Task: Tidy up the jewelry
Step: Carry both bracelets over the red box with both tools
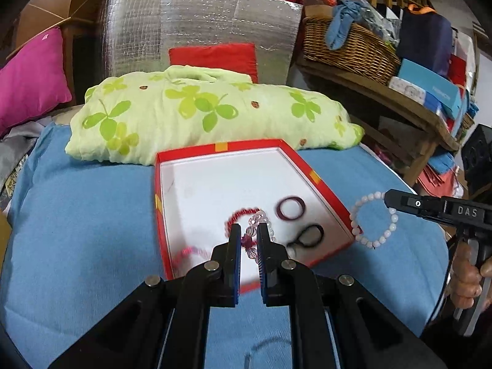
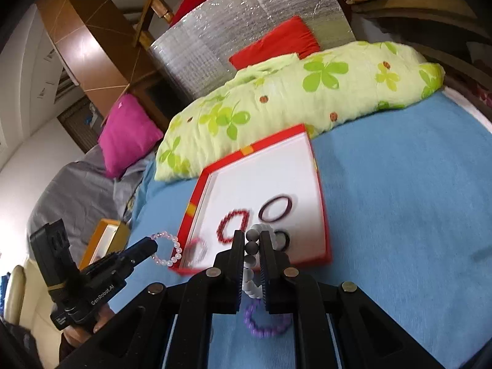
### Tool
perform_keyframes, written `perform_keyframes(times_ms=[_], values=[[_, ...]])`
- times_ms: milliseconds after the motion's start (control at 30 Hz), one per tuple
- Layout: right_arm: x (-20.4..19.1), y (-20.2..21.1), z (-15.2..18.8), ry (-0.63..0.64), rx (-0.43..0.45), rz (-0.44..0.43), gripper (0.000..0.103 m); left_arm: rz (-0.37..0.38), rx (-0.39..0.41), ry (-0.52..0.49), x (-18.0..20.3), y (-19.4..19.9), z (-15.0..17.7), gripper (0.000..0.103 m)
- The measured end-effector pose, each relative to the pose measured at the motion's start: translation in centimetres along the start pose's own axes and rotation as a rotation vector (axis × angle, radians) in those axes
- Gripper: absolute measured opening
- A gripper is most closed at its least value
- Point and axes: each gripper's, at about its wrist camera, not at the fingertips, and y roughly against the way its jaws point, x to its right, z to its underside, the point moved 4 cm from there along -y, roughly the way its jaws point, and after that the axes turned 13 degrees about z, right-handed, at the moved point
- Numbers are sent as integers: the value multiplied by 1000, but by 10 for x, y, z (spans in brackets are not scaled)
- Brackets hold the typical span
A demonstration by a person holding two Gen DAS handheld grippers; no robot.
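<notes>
Two bracelets hang from our closed tongs beside the red box (image 1: 332, 196) on the blue cloth (image 1: 86, 215). We pinch a pink-and-clear bracelet (image 1: 255, 230) in the left gripper (image 1: 248, 243) and a white bead bracelet (image 1: 373, 220) in the right gripper (image 2: 251, 246); each loop dangles downward. Only the right wrist view shows a purple bracelet (image 2: 264, 323) lying on the cloth.

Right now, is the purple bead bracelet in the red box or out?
Out: the purple bead bracelet lies on the blue cloth, outside the red box.
</notes>
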Motion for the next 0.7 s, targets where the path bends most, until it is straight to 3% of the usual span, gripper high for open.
perform_keyframes(times_ms=[233,700], values=[[-12,-38,-41,-14,42,9,10,-54,-14,-20,-16,-27,-24,10],[-30,-118,-101,-86,29,-10,10,-92,-44,-25,-52,-75,-65,10]])
